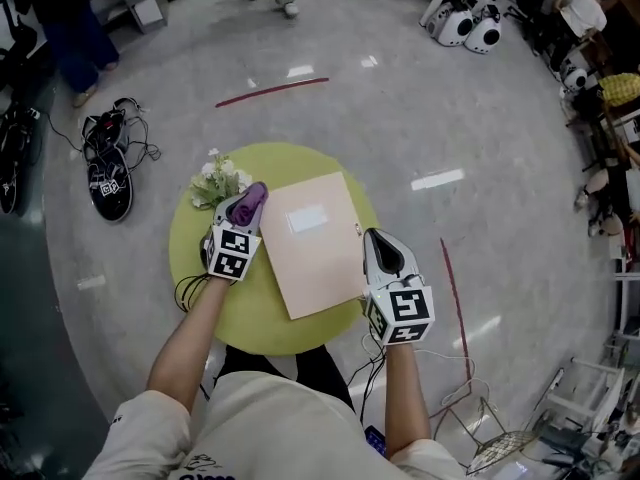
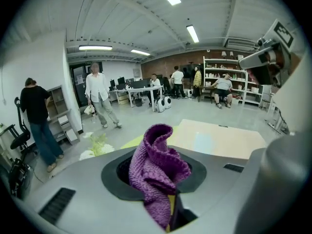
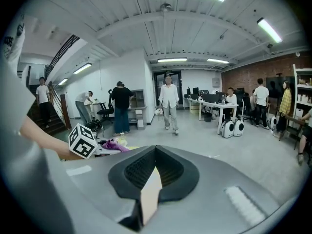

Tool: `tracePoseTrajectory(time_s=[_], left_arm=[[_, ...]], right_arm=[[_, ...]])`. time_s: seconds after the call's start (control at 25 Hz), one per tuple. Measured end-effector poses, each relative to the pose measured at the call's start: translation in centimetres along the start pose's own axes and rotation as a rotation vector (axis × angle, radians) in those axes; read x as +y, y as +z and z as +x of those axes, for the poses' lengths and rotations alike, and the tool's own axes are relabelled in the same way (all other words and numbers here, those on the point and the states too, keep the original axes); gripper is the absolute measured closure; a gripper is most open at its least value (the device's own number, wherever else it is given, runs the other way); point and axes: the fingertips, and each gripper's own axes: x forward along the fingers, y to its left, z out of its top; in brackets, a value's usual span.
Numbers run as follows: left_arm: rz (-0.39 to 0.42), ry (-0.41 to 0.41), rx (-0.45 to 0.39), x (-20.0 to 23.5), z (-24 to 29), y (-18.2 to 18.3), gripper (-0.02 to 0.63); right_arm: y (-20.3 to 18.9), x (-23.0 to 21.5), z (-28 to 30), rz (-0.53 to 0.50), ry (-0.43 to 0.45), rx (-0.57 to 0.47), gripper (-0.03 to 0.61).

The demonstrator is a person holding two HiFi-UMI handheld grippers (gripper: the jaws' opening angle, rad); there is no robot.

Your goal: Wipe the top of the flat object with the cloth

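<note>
A beige flat folder [image 1: 315,243] lies on the round yellow-green table [image 1: 205,248]. My left gripper [image 1: 246,208] hovers at the folder's left edge, shut on a purple knitted cloth [image 1: 253,200] that bunches up out of its jaws [image 2: 155,165]. In the left gripper view the folder [image 2: 214,138] lies just ahead of the cloth. My right gripper [image 1: 383,253] is at the folder's right edge, shut on it. A beige sliver of the folder [image 3: 150,193] stands between its jaws. The right gripper view also shows the left gripper's marker cube [image 3: 82,141] and the cloth [image 3: 115,145].
A bunch of white artificial flowers [image 1: 218,180] lies on the table just beyond the left gripper. Dark shoes and cables [image 1: 108,173] are on the floor at the left, and a wire basket [image 1: 500,450] at the lower right. People stand and walk further off.
</note>
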Motion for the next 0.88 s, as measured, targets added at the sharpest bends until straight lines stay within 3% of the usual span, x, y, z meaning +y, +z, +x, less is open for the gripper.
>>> tracePoseTrajectory(time_s=[0.28, 0.48, 0.88], left_arm=[[-0.008, 0.02, 0.055, -2.0, 2.8, -1.9, 0.505], [0.035, 0.006, 0.066, -4.7, 4.9, 0.0, 0.505], [0.026, -0.113, 0.055, -11.3, 10.5, 5.1, 0.505]], right_arm=[[-2.6, -1.8, 0.5, 0.017, 0.029, 0.05, 0.568], [-3.7, -3.5, -0.3, 0.031, 0.023, 0.062, 0.568], [-5.8, -5.7, -2.7, 0.069, -0.024, 0.089, 0.568]])
